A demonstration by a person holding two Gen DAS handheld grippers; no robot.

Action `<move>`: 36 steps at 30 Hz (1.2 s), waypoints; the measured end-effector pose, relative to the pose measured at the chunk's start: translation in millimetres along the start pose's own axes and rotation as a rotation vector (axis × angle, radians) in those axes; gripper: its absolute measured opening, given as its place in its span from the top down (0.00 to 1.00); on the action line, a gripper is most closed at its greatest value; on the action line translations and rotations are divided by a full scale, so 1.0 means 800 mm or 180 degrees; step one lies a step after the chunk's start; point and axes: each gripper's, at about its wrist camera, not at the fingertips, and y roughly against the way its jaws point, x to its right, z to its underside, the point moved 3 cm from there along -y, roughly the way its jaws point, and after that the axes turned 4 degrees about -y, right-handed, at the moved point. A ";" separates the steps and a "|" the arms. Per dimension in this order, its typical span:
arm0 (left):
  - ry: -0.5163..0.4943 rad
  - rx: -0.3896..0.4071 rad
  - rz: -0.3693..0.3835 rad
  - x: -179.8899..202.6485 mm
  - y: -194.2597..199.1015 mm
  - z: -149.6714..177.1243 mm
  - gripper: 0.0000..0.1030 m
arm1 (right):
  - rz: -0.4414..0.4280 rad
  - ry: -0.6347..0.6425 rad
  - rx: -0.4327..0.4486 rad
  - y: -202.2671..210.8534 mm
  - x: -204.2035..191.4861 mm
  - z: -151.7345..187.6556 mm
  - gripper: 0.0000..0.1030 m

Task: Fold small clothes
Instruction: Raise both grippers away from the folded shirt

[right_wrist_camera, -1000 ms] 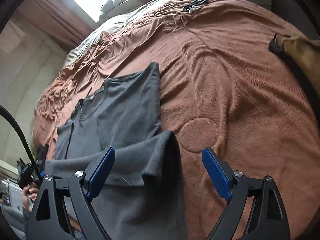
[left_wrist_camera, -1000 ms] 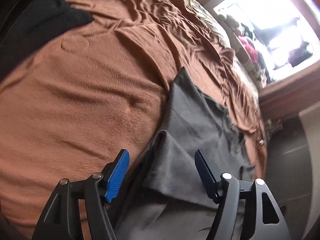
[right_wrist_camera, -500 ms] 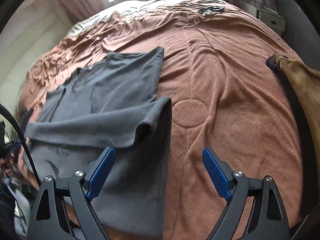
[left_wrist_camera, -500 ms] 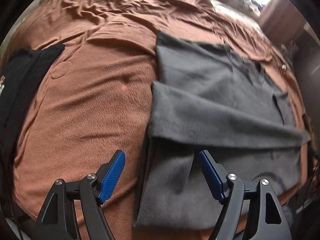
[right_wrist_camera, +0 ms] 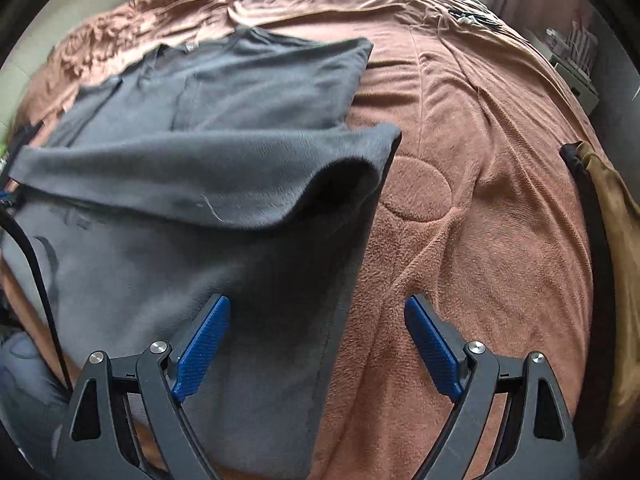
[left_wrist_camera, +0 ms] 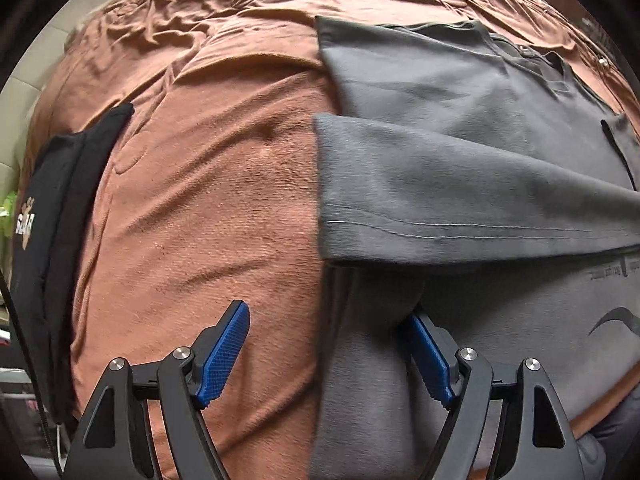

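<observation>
Brown bedcover (left_wrist_camera: 192,200) carries the grey shirt (left_wrist_camera: 460,184), folded band running crosswise just ahead of both tongs, left tongs (left_wrist_camera: 332,360) just widened and right tongs (right_wrist_camera: 316,348) wide, each empty and straddling a side edge.

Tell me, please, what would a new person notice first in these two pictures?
First the grey T-shirt, partly folded, with a flap laid across its middle, spread on a brown blanket. Then the blue-padded tongs at the bottom of each view, left and right, both open above the shirt's side edges. A black garment lies at the left view's far left.
</observation>
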 end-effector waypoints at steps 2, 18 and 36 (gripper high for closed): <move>0.0022 0.0011 0.0001 -0.008 0.000 0.000 0.22 | 0.0019 -0.0008 -0.0022 -0.006 -0.001 -0.001 0.14; -0.0124 0.0107 -0.0095 0.010 -0.005 -0.022 0.22 | 0.0130 -0.0010 0.0040 -0.031 0.002 -0.033 0.14; 0.0032 0.0321 -0.0168 0.005 -0.010 -0.085 0.20 | 0.0442 0.0063 0.0361 -0.040 -0.001 -0.097 0.14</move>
